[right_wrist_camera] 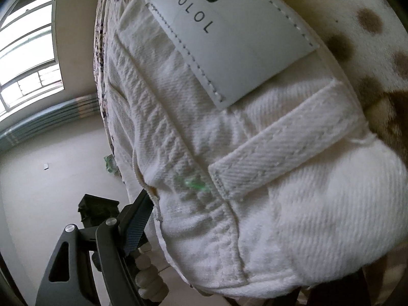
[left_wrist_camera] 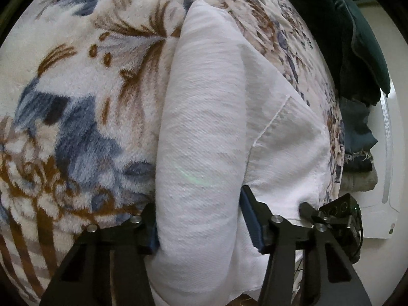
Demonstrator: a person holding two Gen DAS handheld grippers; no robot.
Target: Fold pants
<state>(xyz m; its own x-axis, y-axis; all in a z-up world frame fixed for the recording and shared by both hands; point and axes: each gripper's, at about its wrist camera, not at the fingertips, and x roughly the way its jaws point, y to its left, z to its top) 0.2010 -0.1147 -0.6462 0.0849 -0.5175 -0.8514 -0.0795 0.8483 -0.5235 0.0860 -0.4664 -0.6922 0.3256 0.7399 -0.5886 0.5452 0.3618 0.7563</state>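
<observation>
White denim pants (left_wrist_camera: pixel 204 117) lie on a floral fleece blanket (left_wrist_camera: pixel 76 89). In the left wrist view a thick rolled fold of the pants sits between the fingers of my left gripper (left_wrist_camera: pixel 199 227), which is shut on it. In the right wrist view the waistband with a white "OLOL" label (right_wrist_camera: pixel 229 40) and a belt loop (right_wrist_camera: pixel 288 140) fills the frame. My right gripper (right_wrist_camera: pixel 255 244) is closed on the waistband; only its left finger (right_wrist_camera: pixel 137 219) shows, the other is hidden under the cloth. The right gripper also shows in the left wrist view (left_wrist_camera: pixel 331 216).
A pile of dark green and blue clothes (left_wrist_camera: pixel 357 63) lies at the blanket's right edge. Beyond the bed edge is a pale floor (right_wrist_camera: pixel 51 191), a window (right_wrist_camera: pixel 28 51) and a white appliance (left_wrist_camera: pixel 382 204).
</observation>
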